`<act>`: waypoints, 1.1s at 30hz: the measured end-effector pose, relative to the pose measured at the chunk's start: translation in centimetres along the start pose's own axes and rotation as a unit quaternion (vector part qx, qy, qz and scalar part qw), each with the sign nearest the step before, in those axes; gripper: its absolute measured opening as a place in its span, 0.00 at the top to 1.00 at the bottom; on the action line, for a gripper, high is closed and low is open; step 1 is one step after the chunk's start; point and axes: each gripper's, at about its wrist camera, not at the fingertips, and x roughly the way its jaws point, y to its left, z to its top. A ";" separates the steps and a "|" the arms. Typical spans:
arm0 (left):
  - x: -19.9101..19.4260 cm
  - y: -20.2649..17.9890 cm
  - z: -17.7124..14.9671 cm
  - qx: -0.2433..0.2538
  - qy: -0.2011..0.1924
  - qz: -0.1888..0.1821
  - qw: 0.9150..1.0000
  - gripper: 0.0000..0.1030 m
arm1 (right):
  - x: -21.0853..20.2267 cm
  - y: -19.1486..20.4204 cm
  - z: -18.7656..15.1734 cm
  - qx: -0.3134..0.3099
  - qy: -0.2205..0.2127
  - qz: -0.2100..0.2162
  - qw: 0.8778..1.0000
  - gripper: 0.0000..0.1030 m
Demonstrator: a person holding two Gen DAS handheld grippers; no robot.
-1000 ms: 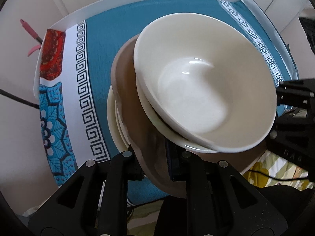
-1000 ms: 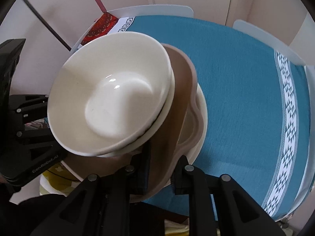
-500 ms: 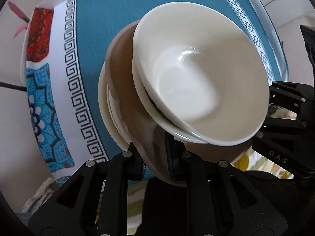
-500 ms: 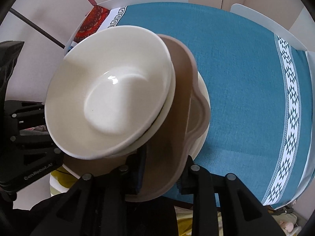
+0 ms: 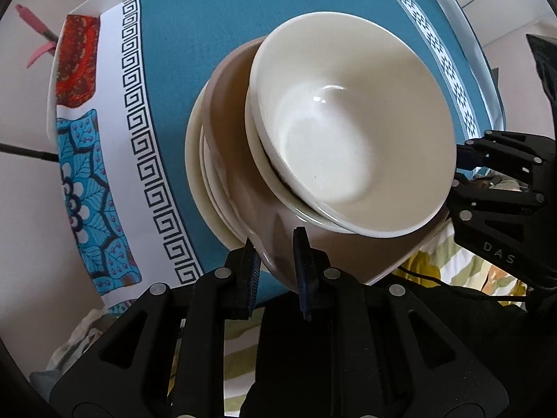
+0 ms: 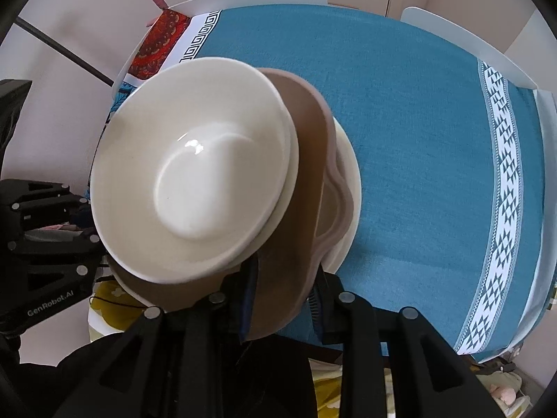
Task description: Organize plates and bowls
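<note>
Readable writing: "DAS" on the black body of the right gripper point(image 5: 501, 188) as seen from the left wrist view; "GenRobot.AI" in white on the left gripper point(image 6: 52, 240) as seen from the right wrist view.

Both grippers point steeply down at the stack from opposite sides. Left gripper point(image 5: 276, 261): narrow, blue ribbed pads clamped on the near rim of the brown plate point(image 5: 236, 160). Right gripper point(image 6: 282, 296): jaws have just been opening a little; the brown plate's point(image 6: 313, 146) rim sits between them, the left pad against it, the right pad just beside it, and contact there cannot be told.

Stack sits over the near edge of the counter point(image 6: 417, 139). Top to bottom: two nested cream bowls point(image 5: 351, 122), glossy, round, tilted; a matte brown plate with a wavy rim; cream plates point(image 5: 198, 160) under it.

Counter is covered by a woven teal cloth point(image 5: 195, 52) with a white Greek-key band, a white geometric band and red and blue floral panels.
</note>
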 end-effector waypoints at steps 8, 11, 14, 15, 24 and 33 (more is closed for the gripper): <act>-2.0 0.3 -1.6 -0.010 -0.025 0.000 1.000 0.85 | -2.2 -0.7 -1.2 0.013 -0.028 0.001 1.000 0.60; -3.0 0.6 -2.2 -0.016 -0.037 0.006 0.999 0.85 | -3.4 -1.4 -1.9 0.021 -0.044 0.001 0.999 0.59; -4.3 0.3 -3.1 -0.023 -0.059 0.005 0.998 0.85 | -4.7 -2.0 -2.8 0.027 -0.062 -0.001 0.998 0.59; -4.7 0.0 -3.4 -0.025 -0.070 0.003 0.997 0.85 | -5.2 -2.1 -3.2 0.028 -0.069 0.002 0.997 0.59; -14.1 -5.3 -8.3 -0.011 -0.275 0.038 0.961 0.85 | -12.2 -1.0 -6.8 0.031 -0.192 0.017 0.981 0.44; -22.9 -10.4 -15.7 -0.012 -0.514 0.112 0.850 0.00 | -23.2 0.5 -12.8 0.032 -0.382 -0.048 0.922 0.14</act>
